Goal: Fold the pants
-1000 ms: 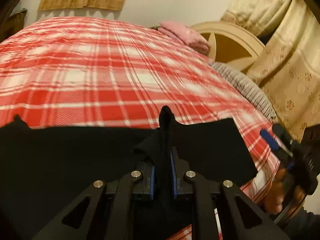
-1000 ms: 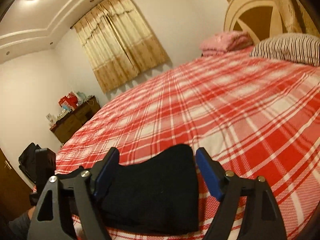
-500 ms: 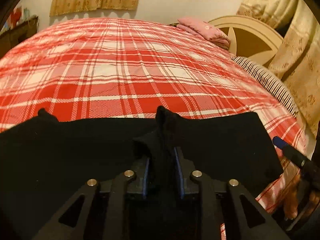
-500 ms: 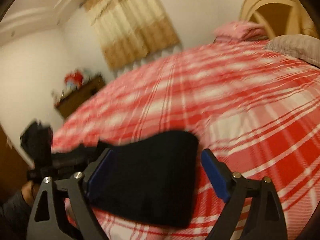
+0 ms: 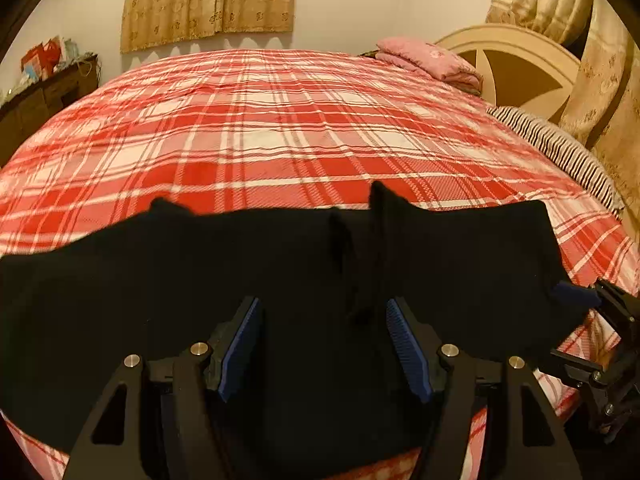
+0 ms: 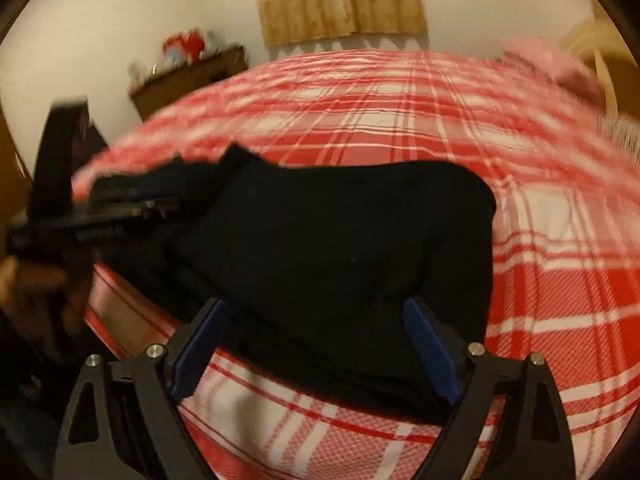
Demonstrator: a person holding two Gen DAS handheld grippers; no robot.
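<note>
Both tools are spread wide with nothing between the pads: the left tool (image 5: 324, 340) is poised over a raised ridge of cloth, the right tool (image 6: 316, 348) over the outer end of the black pants (image 5: 248, 280). The pants are laid lengthwise along the near edge of the bed (image 5: 280, 128), on the red plaid cover. If the next fold is to be made cleanly, the ridge should first be flattened, and both ends should be pinched through all layers at matching spots, so that edges are brought together squarely.
</note>
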